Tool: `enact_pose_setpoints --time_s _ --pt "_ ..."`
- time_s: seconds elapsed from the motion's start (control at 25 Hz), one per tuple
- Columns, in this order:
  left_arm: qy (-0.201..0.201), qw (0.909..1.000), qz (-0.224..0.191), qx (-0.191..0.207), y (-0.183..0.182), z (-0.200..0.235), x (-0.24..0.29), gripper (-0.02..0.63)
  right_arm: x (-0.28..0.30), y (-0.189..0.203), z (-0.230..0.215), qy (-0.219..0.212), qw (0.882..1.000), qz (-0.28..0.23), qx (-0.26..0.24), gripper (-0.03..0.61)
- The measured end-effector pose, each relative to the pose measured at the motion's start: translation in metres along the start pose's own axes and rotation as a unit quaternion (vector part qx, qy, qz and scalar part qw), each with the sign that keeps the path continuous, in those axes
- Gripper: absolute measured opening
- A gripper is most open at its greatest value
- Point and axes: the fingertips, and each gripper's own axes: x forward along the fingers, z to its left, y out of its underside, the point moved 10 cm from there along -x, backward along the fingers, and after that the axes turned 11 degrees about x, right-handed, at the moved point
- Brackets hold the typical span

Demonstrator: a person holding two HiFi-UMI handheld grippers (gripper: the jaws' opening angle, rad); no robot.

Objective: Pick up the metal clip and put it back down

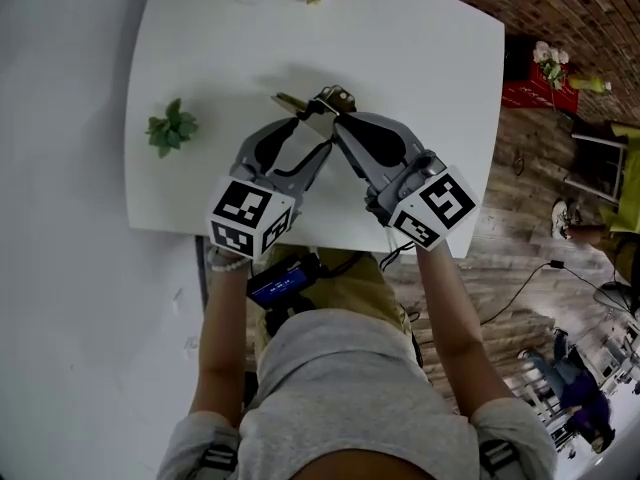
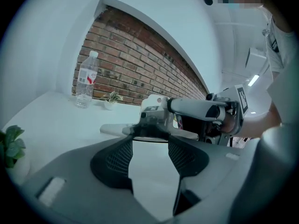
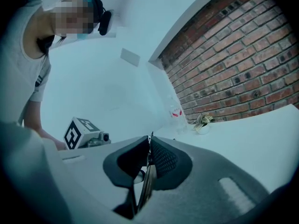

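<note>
Head view: metal clip (image 1: 318,106) over the white table (image 1: 430,58), at the meeting tips of left tool (image 1: 312,131) and right tool (image 1: 338,123). Left gripper view: jaws spread wide, pads bare, clip crossing just beyond them. Right gripper view: jaws nearly closed, pinching the clip's thin plate.

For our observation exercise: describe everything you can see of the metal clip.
The metal clip looks like pale, flat metal with a brass-coloured end pointing left in the head view. It seems raised over the white table, casting a soft shadow. The right gripper is shut on its thin edge; the clip spans the left gripper's wide-apart jaw tips, grip unclear.
</note>
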Motion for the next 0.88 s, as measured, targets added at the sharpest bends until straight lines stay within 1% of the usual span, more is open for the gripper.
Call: enact_pose_setpoints --time_s 0.28,0.52,0.88 --pt "-0.009 0.9995 0.026 -0.016 0.014 0.012 0.013 0.244 0.016 0.011 -0.018 0.001 1.000 0.022 0.015 0.020" --pt "-0.009 0.9987 0.049 -0.012 0.021 0.018 0.026 0.244 0.023 0.019 -0.032 0.008 0.999 0.036 0.028 0.020" --pt "-0.011 0.9975 0.068 -0.012 0.030 0.019 0.039 0.241 0.026 0.031 -0.051 0.014 0.998 0.042 0.052 0.020"
